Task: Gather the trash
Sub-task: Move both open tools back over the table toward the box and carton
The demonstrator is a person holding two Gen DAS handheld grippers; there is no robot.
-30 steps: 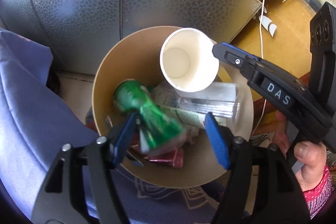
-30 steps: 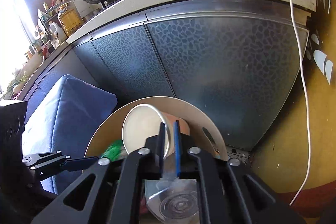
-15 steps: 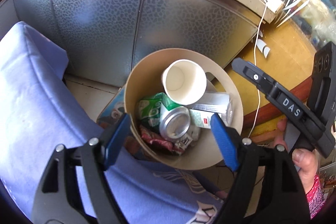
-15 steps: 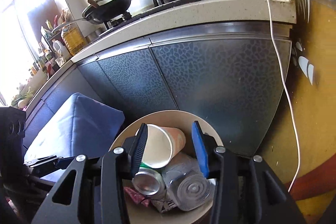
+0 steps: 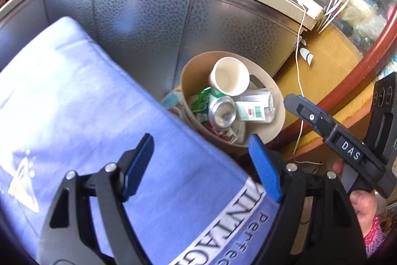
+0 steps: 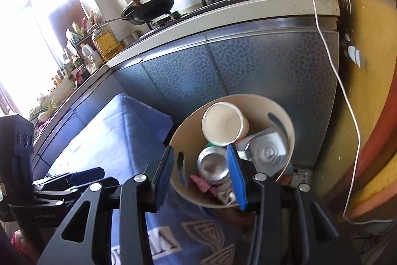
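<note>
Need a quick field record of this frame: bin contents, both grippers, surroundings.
bin: round tan bin, beside the blue cloth, in front of the grey cabinet
contents: paper cup on top, mouth up; can below it; clear bottle on its side; wrappers underneath
left gripper: jaws open, nothing between them, over the cloth
right gripper: jaws open, empty, above the bin
cable: white cable hangs from the counter
</note>
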